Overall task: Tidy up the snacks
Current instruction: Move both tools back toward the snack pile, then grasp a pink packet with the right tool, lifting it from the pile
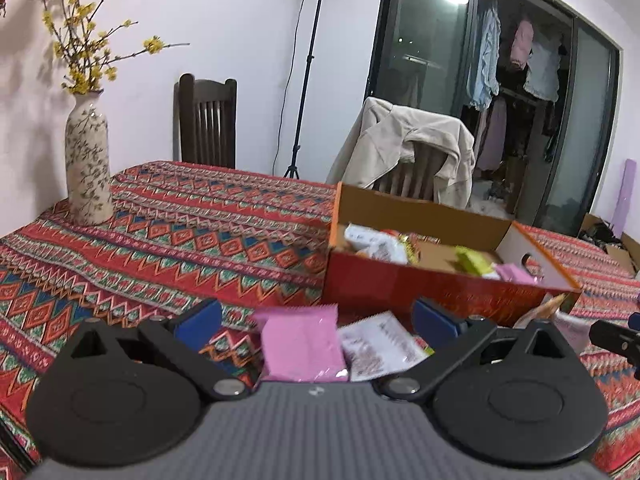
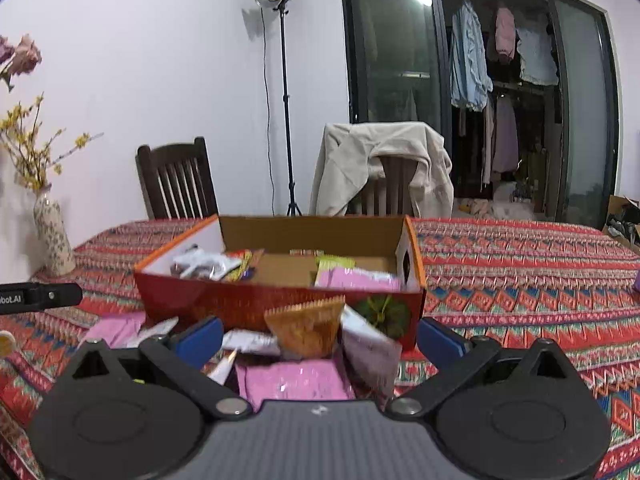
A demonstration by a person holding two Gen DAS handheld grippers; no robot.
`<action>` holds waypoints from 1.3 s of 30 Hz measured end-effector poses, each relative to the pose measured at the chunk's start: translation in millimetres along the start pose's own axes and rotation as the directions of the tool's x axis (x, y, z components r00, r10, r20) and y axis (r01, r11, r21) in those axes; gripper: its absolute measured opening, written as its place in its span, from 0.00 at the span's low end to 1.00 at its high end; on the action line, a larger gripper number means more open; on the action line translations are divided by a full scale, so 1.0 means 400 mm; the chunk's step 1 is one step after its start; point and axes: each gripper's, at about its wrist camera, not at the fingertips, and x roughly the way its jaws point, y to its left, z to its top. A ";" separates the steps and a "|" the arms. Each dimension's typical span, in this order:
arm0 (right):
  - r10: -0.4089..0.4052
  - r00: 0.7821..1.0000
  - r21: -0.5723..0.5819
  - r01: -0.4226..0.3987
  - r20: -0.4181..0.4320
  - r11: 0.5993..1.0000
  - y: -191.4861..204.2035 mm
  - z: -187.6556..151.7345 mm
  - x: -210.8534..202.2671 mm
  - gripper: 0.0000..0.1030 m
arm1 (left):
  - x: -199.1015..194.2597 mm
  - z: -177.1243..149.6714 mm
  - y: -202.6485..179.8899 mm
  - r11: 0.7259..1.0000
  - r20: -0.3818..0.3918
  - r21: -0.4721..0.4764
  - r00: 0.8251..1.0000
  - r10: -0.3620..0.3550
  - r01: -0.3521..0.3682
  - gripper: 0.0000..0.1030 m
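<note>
On the striped tablecloth (image 2: 520, 264), in front of the red box (image 2: 240, 300), I see loose snacks waiting in a little pile, close to where they must go. I hold my left gripper (image 1: 316, 316) wide apart over a pink packet (image 1: 302, 344). My right gripper (image 2: 320, 334) is spread too, holding nothing, near an orange packet (image 2: 306, 330). Only the right view shows the box's white end with its hole (I think a handle). Only the left shows the whole vase (image 1: 88, 160).
</note>
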 end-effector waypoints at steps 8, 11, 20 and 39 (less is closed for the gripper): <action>-0.007 0.998 0.001 0.007 -0.066 1.000 0.009 -0.043 0.022 1.00 | 0.033 -0.040 0.018 1.000 -0.029 0.000 1.000 0.011 -0.011 1.00; -0.013 0.996 0.006 0.014 -0.088 1.000 0.003 -0.048 0.031 1.00 | 0.036 -0.043 0.021 1.000 -0.028 0.001 1.000 0.005 -0.005 1.00; -0.034 0.991 -0.017 0.032 -0.131 0.999 0.010 -0.056 0.053 1.00 | 0.044 -0.050 0.039 0.999 -0.037 -0.040 0.999 -0.010 0.008 1.00; -0.001 0.951 -0.020 -0.006 -0.310 1.000 0.040 -0.072 0.212 1.00 | 0.041 -0.054 0.054 0.997 -0.044 -0.074 0.998 -0.038 0.035 1.00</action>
